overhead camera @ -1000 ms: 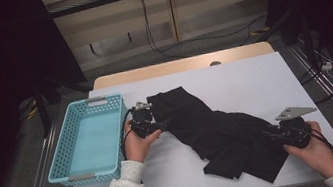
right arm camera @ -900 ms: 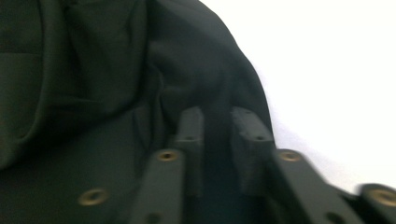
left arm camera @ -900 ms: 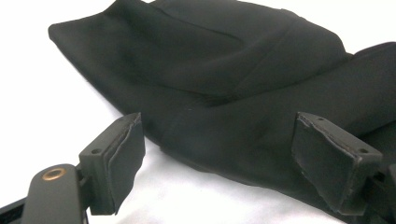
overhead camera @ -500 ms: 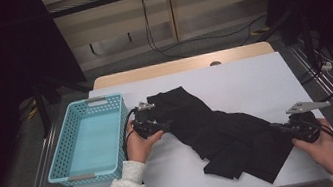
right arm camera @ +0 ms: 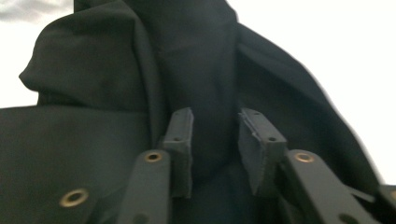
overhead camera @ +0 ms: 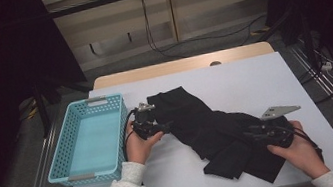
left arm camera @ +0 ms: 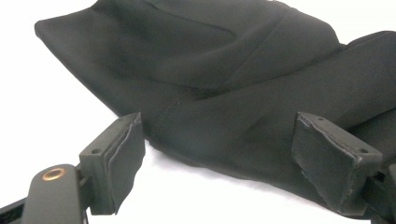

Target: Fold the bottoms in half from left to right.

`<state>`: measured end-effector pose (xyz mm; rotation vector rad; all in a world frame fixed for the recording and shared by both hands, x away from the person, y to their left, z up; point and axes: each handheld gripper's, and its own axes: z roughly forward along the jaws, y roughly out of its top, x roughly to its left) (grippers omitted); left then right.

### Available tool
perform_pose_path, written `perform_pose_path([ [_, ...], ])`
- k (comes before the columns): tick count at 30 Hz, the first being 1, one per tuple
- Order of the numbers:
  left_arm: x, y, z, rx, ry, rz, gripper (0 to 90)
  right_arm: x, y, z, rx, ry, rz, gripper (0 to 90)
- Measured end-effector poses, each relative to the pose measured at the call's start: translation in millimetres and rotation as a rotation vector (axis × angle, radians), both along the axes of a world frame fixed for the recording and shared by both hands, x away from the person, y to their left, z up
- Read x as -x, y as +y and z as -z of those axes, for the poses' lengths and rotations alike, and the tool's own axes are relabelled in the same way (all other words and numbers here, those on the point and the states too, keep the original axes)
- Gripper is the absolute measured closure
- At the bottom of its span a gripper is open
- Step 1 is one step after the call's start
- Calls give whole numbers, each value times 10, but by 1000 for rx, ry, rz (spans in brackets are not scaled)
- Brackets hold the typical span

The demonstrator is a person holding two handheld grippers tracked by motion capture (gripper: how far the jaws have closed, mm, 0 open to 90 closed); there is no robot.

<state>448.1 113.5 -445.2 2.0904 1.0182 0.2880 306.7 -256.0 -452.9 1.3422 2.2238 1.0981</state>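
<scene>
Black garment point(left arm camera: 224, 93) between left gripper's point(left arm camera: 233, 168) wide-apart fingers point(left arm camera: 123, 158).

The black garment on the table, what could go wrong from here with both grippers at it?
The left gripper stands wide open at the black garment, its edge between the jaws unpinched; closing may catch one layer only. The right gripper, whose jaws have just been opening, sits over rumpled folds with a gap at the pads, so cloth could slip. The garment's near corner lies close to the table edge and could slide off.
</scene>
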Motion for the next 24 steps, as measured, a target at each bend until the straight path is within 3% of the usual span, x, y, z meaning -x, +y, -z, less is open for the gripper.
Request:
perform_pose_path([
  [3, 11, 4, 8, 0, -2, -5, 178, -57, 123, 73, 18, 35, -1, 655],
  [6, 14, 12, 14, -1, 4, -3, 178, -77, 162, 114, 21, 30, -21, 889],
  [7, 13, 18, 11, -6, 1, 0, 178, -84, 150, 103, 16, 44, -25, 900],
  [11, 13, 21, 0, 4, -4, -4, 178, -93, 39, 2, -14, 32, -18, 900],
  [16, 20, 23, -1, 0, -7, -6, 178, -157, -176, -163, -31, -28, 57, 900],
  [18, 18, 22, 6, -3, 0, -3, 178, -197, -221, -143, -33, -41, 83, 900],
  [20, 16, 21, 9, -4, 2, -2, 178, -232, -235, -109, 17, -62, 111, 894],
  [22, 16, 21, 8, -4, 1, -3, 178, -257, -253, -69, 26, -58, 147, 795],
  [24, 18, 21, 3, -5, 2, 2, 178, -240, -243, -23, 15, -42, 136, 778],
])
